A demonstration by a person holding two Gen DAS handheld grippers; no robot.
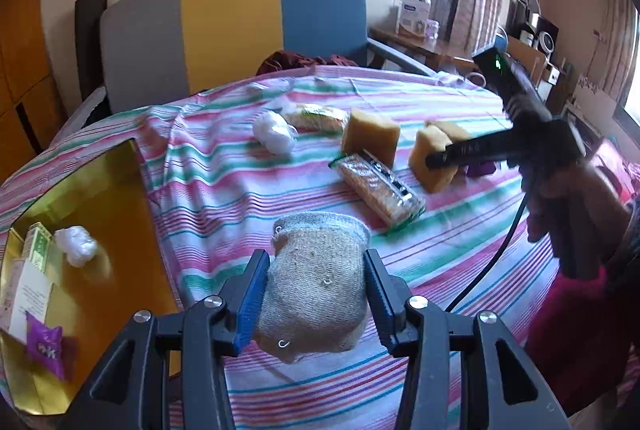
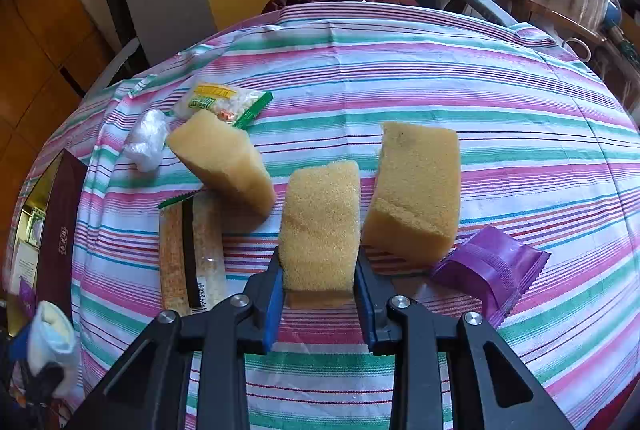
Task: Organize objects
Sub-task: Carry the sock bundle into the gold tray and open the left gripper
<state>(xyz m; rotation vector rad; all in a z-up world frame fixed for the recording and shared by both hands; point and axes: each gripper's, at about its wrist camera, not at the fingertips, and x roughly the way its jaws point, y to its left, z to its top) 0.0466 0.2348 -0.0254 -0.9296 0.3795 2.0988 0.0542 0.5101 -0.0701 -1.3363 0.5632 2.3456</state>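
My left gripper (image 1: 316, 270) is shut on a grey knitted sock (image 1: 316, 282) and holds it above the striped tablecloth (image 1: 224, 190), to the right of a gold box (image 1: 100, 198). My right gripper (image 2: 318, 270) is shut on a yellow sponge (image 2: 322, 222); it also shows in the left wrist view (image 1: 434, 160) at the sponges. Two more yellow sponges (image 2: 224, 162) (image 2: 416, 190) stand on either side of the held one. A long cracker packet (image 2: 192, 254) lies to the left, a purple packet (image 2: 492, 266) to the right.
The gold box holds a white wad (image 1: 76, 246), a green carton (image 1: 38, 246) and a purple packet (image 1: 44, 346). A white wad (image 2: 146, 140) and a green-yellow snack bag (image 2: 220, 102) lie at the back left. A striped chair (image 1: 232, 26) stands behind the table.
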